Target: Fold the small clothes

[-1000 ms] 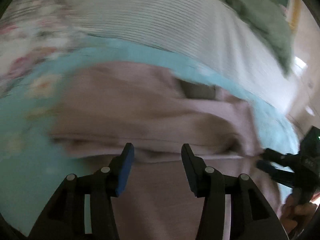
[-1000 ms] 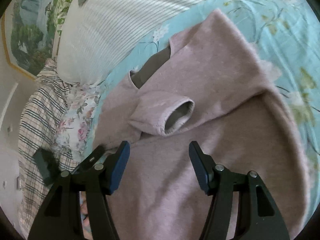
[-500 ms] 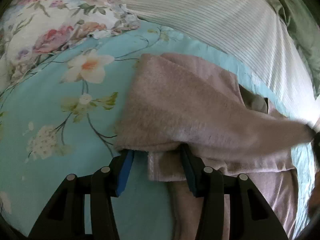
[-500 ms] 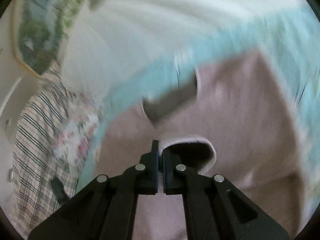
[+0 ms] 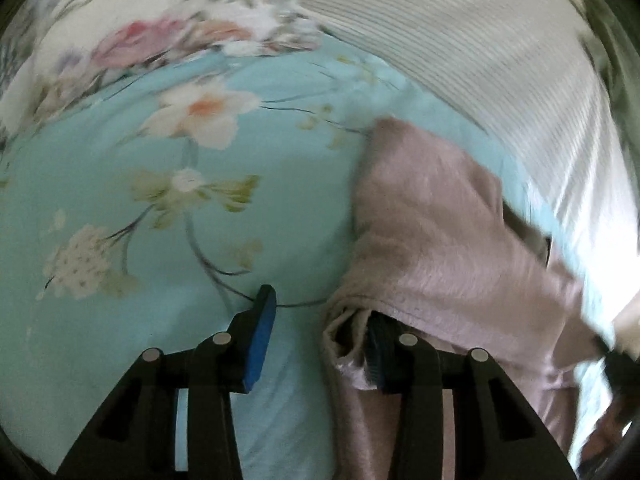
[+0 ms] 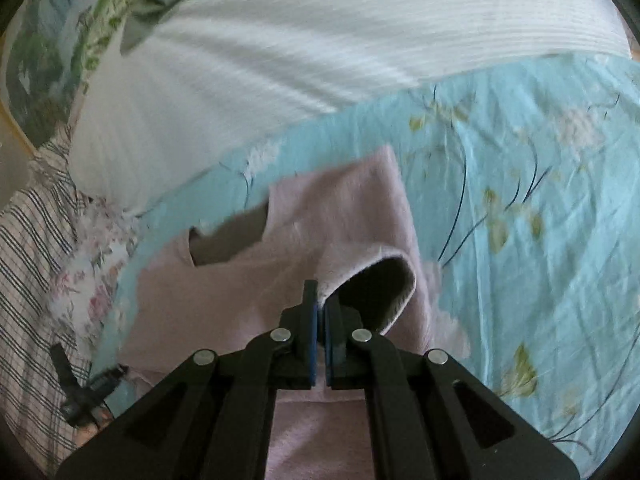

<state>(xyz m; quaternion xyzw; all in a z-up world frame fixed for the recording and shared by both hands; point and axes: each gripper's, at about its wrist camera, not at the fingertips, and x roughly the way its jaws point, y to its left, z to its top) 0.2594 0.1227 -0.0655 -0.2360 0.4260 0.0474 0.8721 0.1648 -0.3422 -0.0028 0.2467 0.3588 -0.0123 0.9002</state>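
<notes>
Between the pads of the right gripper point(image 6: 319, 332), nearly closed, sits the edge of a sleeve cuff point(image 6: 380, 280) of the pink sweater point(image 6: 224, 280); the cuff mouth stands open just to the right of the jaws, grey lining showing. Left gripper point(image 5: 320, 344): jaws part-open and have just been closing; a bunched fold of the same sweater point(image 5: 440, 240) lies against the right pad, while the left pad stands clear over bare sheet. Whether the pads press the cloth yet cannot be told.

Sweater lies on the turquoise floral bedsheet point(image 6: 520, 208), body spread flat below the right gripper, neckline point(image 6: 228, 236) opening toward the far side. Seen from the left wrist camera, the folded part drapes over the right finger and runs away toward the upper right.

Farther off: a white ribbed pillow point(image 6: 320, 48) along the far edge of the sheet, a flowered pillow point(image 5: 168, 32), and striped plaid bedding point(image 6: 28, 264). Left view is motion-blurred.
</notes>
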